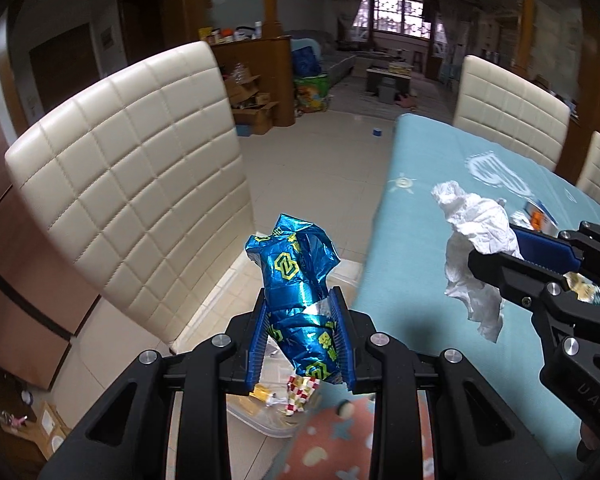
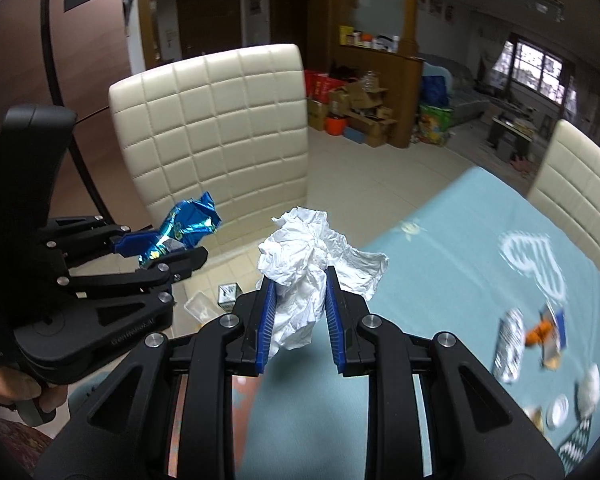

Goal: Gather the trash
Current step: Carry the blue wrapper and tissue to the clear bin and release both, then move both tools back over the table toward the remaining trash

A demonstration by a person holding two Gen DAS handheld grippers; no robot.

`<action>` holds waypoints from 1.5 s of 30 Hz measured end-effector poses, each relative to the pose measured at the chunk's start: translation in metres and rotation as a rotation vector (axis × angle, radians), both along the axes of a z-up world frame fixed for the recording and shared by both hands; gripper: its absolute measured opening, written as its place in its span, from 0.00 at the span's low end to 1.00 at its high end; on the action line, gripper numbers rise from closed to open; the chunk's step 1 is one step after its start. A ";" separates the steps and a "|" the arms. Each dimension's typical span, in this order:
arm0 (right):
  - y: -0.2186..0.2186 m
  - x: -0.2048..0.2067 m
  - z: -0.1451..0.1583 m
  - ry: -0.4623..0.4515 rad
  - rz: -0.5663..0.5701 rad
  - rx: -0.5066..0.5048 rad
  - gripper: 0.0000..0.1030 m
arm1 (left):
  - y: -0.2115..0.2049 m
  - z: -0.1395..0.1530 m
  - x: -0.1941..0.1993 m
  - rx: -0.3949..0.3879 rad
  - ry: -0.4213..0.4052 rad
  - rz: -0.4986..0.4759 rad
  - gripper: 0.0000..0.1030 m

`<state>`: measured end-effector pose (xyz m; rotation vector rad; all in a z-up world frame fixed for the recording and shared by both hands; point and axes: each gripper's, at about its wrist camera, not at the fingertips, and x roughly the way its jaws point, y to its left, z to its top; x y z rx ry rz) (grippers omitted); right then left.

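1. Left tongs [image 1: 303,332] clamped on blue foil wrapper [image 1: 296,280], held over clear bin [image 1: 268,416] on floor
2. Right tongs [image 2: 300,300] clamped on crumpled tissue [image 2: 312,256], above desk [image 2: 440,240] edge
3. Left to collect: scraps [image 2: 532,340] on desk

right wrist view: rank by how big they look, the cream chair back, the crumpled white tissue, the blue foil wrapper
1. cream chair back, by far the largest.
2. crumpled white tissue, though it sits nearest the camera, which inflates it.
3. blue foil wrapper, partly hidden by the left tongs.
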<state>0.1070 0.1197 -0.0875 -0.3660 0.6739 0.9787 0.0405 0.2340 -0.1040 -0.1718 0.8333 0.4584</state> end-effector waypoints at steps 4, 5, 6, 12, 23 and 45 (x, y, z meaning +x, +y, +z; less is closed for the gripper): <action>0.023 0.006 -0.003 0.002 0.041 -0.002 0.25 | 0.014 -0.005 0.003 -0.010 0.012 0.028 0.28; 0.028 0.009 -0.004 0.004 0.048 -0.001 0.25 | 0.015 -0.006 0.004 -0.009 0.012 0.031 0.28; 0.034 0.012 -0.005 0.006 0.057 0.000 0.25 | 0.018 -0.006 0.006 -0.004 0.013 0.038 0.29; 0.053 0.025 -0.008 0.013 0.088 0.006 0.27 | 0.036 -0.013 0.013 -0.011 0.014 0.084 0.31; 0.067 0.044 -0.023 0.060 0.095 0.005 0.27 | 0.060 -0.035 0.012 -0.027 0.048 0.214 0.80; 0.069 0.034 -0.026 0.087 0.097 0.019 0.68 | 0.070 -0.038 -0.007 -0.063 0.059 0.293 0.80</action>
